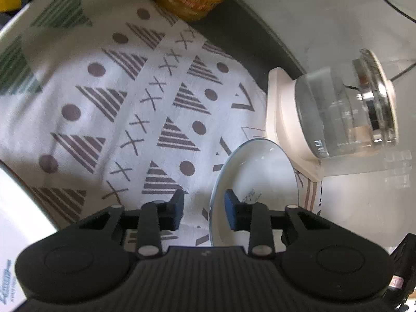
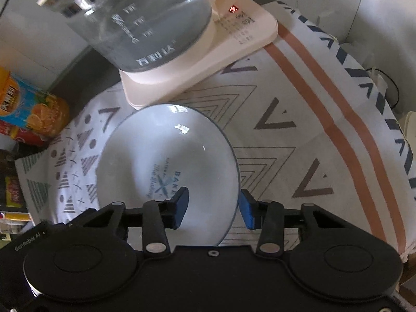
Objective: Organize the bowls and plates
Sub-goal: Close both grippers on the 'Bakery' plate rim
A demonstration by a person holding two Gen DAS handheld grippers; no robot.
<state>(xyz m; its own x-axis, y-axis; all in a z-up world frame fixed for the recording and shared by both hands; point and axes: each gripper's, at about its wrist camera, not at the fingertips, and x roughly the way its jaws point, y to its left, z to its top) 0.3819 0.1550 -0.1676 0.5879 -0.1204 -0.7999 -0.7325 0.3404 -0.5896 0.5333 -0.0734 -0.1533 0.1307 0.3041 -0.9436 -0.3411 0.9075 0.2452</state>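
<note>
The white bowl point(image 2: 169, 166) stood on the patterned cloth point(image 2: 286, 135) just before the kettle base point(image 2: 197, 72), both the left tongs point(image 1: 204, 212) and the right tongs point(image 2: 213, 209) open astride its rim, so I judged each should close evenly, squarely

Lighting: soft, fairly dim, cool-toned, with small white glare spots on the plate point(image 2: 166, 156) and reflections on the glass kettle point(image 2: 135, 20). Quality: strong fisheye bending at edges; tablecloth point(image 1: 109, 98) slightly blurred, shadowed beneath the fingers point(image 1: 176, 208).
</note>
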